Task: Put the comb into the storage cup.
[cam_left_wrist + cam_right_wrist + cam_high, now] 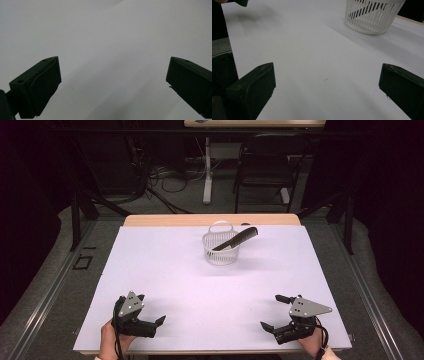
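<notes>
Basket mid-table, well apart from grippers

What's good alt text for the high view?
A white slotted basket holding a black comb, whose end juts over the rim, stands toward the far side of a white-covered table. At the near edge, the left gripper and right gripper rest open and empty, each held in a hand.

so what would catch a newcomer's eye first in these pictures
A white slatted basket stands at the far middle of the white table, with a black comb leaning out over its right rim. Near the front edge, the left gripper and right gripper rest apart, both with jaws wide open and empty.
</notes>
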The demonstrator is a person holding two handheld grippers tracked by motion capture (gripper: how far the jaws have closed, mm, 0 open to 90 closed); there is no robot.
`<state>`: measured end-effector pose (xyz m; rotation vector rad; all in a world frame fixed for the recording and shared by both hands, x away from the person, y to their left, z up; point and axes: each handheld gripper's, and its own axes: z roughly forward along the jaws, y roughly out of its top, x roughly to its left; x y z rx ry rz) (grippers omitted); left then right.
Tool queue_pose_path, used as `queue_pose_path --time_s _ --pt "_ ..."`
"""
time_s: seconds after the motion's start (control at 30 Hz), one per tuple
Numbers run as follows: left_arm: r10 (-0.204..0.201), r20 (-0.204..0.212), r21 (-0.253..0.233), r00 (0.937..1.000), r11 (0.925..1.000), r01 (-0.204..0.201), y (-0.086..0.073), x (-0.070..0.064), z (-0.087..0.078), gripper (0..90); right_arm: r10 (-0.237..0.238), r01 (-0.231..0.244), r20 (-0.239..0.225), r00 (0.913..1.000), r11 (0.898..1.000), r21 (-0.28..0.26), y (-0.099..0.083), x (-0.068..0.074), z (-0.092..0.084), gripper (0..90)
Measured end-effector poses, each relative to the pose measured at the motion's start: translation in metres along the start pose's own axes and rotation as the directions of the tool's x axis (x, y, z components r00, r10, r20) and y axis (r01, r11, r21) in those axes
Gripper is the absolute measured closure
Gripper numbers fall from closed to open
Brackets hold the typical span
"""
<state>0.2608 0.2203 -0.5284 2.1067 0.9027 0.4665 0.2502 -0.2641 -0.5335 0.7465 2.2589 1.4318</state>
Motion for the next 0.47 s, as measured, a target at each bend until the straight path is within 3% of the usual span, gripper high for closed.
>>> queue_pose_path --time_s 0.47 --pt "0.002 0.021 0.021 0.9998 0.9998 -0.002 -0.0014 -0.0012 0.0072 0.0 -0.002 0.002 0.0 1.0 1.0 0.0 -0.0002 -0.0002 0.0002 0.1"
